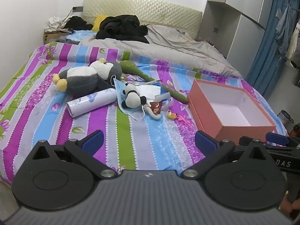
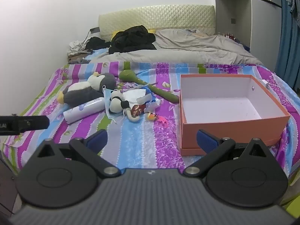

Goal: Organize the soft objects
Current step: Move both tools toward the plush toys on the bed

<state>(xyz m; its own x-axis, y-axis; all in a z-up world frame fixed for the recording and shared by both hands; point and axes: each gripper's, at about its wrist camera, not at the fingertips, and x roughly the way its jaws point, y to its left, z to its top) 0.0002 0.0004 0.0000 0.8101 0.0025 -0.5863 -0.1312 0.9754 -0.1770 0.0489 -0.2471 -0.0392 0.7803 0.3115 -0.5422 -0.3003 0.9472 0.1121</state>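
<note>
A grey and white plush penguin (image 1: 88,77) (image 2: 88,90) lies on the striped bed sheet (image 1: 131,140) (image 2: 142,138). Beside it lie a small panda plush (image 1: 132,98) (image 2: 117,102), a long green plush (image 1: 150,76) (image 2: 150,86), a brown and grey soft toy (image 1: 155,109) (image 2: 136,112), a tiny yellow and red toy (image 1: 172,115) (image 2: 151,116) and blue face masks (image 1: 129,110) (image 2: 109,97). An open orange box (image 1: 228,103) (image 2: 230,121) stands empty at the right. My left gripper (image 1: 149,140) hovers open over the near sheet. My right gripper (image 2: 151,139) is open too, its right finger in front of the box.
A white cylinder (image 1: 91,102) (image 2: 84,112) lies before the penguin. A grey duvet (image 1: 168,43) (image 2: 187,52) and black clothes (image 1: 121,28) (image 2: 133,39) cover the bed's far end by the quilted headboard (image 1: 142,13). Wardrobe and blue curtain (image 1: 270,43) stand at the right.
</note>
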